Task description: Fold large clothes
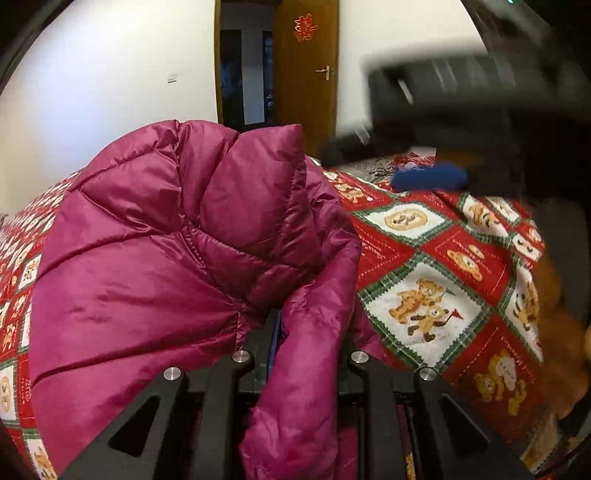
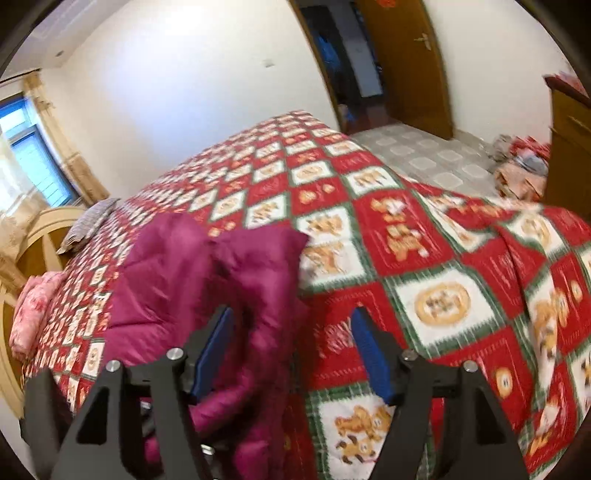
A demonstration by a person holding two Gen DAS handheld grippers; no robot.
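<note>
Here the work surface is a bed covered by a quilt in red, white and green diamond patches printed with teddy bears; small lettering runs across some red patches but is too fine to read. The magenta puffer jacket lies bunched on that quilt, near its front edge.

The left gripper is clamped on a fold of the jacket's edge, the shiny fabric squeezed between its narrow jaws and spilling down over the mechanism. The right gripper stands with its jaws apart; its blue pads press on nothing, though a lobe of the jacket lies between them, closer to the left-hand pad. In the left wrist view that gripper shows only as a dark blur at the upper right.

Around the bed: plain white walls, a pale tiled floor, and an open wooden door bearing a red paper-cut ornament whose character cannot be made out. A window with curtains sits at the left in the right wrist view, above a cream headboard; a grey striped pillow and a pink floral bundle rest by it. A wooden cabinet stands at the right, with a heap of cloth on the floor beside it.
</note>
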